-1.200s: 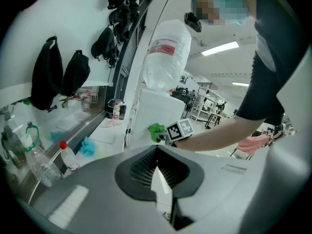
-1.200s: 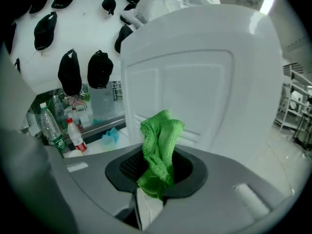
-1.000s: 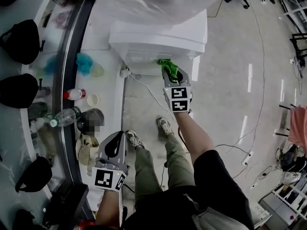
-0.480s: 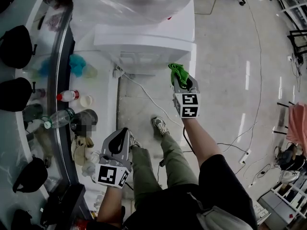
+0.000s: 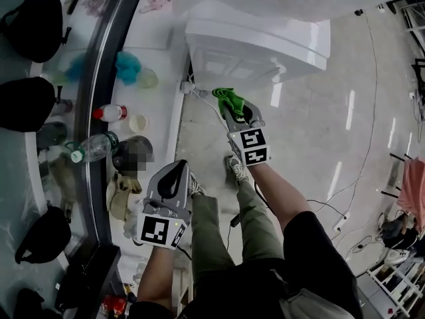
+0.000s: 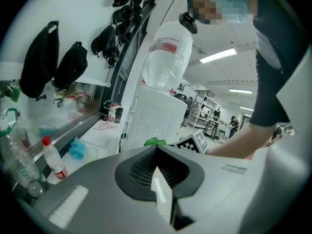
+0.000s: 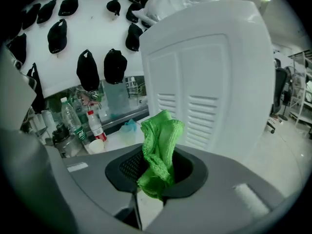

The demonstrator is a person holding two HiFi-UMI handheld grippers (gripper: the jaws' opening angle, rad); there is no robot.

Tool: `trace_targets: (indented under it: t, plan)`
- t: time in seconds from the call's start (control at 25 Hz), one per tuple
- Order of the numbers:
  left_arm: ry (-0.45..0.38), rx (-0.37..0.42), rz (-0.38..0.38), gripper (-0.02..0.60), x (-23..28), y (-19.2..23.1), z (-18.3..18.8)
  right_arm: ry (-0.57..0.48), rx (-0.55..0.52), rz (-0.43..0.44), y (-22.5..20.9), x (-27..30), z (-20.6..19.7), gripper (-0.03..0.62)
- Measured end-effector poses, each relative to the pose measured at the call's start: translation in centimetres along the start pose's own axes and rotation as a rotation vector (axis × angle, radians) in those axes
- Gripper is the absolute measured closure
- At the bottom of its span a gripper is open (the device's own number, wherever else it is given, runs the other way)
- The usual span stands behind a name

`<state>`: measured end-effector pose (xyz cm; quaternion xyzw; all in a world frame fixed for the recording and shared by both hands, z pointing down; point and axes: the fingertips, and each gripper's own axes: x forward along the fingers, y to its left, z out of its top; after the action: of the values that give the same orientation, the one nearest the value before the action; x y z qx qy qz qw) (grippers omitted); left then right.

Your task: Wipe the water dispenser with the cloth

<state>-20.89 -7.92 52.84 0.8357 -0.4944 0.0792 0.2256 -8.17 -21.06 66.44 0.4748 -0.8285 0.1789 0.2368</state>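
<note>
- Two grippers in play. Nearest is the left gripper [image 5: 176, 168], low beside the person's leg, jaws pressed together with nothing between them. It looks idle.
- Further out, the right gripper [image 5: 234, 108] is clamped tight on the green cloth [image 7: 158, 150]. The cloth is bunched, with most of it standing free above the jaws.
- The cloth sits just short of the water dispenser [image 7: 214, 82], facing its louvred panel [image 7: 195, 116]. I cannot tell whether they touch.
- Step in hand, as I judge it: wiping that panel.
- To do it well, lead with the free bunch of cloth so that fabric meets the plastic, not the jaw tips.
- Stroke along the slats rather than across them, so the cloth does not snag.
- Keep the clamp firm; a loose wad could pull out under drag.
- The left gripper is best kept clear.
- Count, near to far:
- One green cloth, one water dispenser, and one large water bottle [image 6: 165, 52] upended on top of it.
- On the worktop [image 5: 159, 52], along its window edge: one red-capped bottle [image 5: 109, 112] and one green-capped bottle [image 5: 93, 148], the latter lying down.
- Nearer its free edge is one small cup [image 5: 138, 123].
- Toward the worktop's dispenser end is one blue cloth [image 5: 126, 65].
- Several black caps [image 7: 87, 69] hang on the wall; they overlap too much for a firm count.
</note>
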Motion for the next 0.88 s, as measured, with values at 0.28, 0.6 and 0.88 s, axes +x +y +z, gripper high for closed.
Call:
trace_targets:
  t: [0.28,0.6,0.88]
  plan:
    - [-0.001,0.013,-0.080,0.580,-1.6,4.8,-1.8,-0.004,-0.017,-0.039,4.4,7.6,1.6,0.500]
    - [-0.039,0.041,-0.109,0.580,-1.2,8.3,-1.9,-0.011,-0.015,-0.087,4.0,11.6,2.6,0.500]
    - [-0.029,0.069,-0.130,0.580,1.0,5.7,-2.7,0.040,-0.058,-0.112,-0.7,9.2,0.7,0.500]
